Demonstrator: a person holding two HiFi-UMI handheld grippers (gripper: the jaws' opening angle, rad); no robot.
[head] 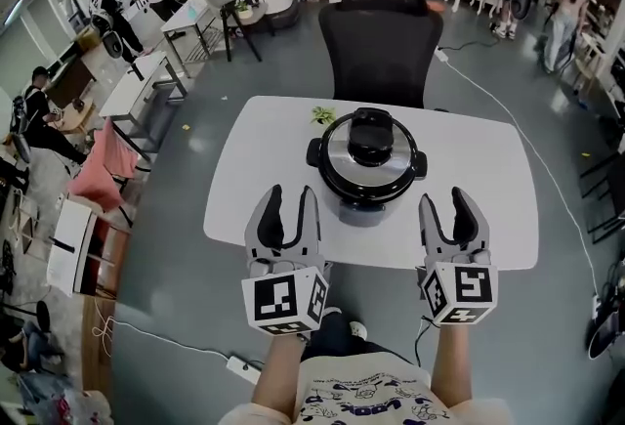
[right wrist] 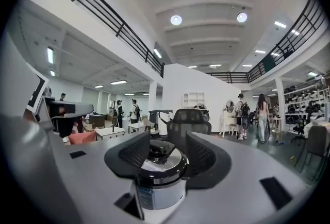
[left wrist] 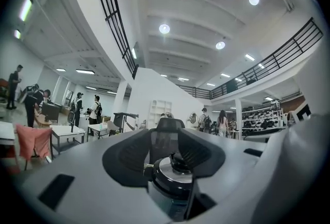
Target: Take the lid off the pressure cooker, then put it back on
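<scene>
The round silver-and-black pressure cooker (head: 367,191), lid (head: 369,148) on, stands on the white table (head: 249,169). It lies ahead, between the left gripper (head: 291,203) and the right gripper (head: 444,203). Both are about equally near, with jaws apart and empty.

A white table (head: 249,154) stands on grey floor (head: 176,247), a black chair (head: 381,32) at its far edge; desks (head: 132,91) left, round lights (right wrist: 176,19) overhead, a railed balcony (right wrist: 103,9) above

Pressure cooker (head: 366,159), small green thing (head: 322,113) on white table (head: 259,169)
</scene>
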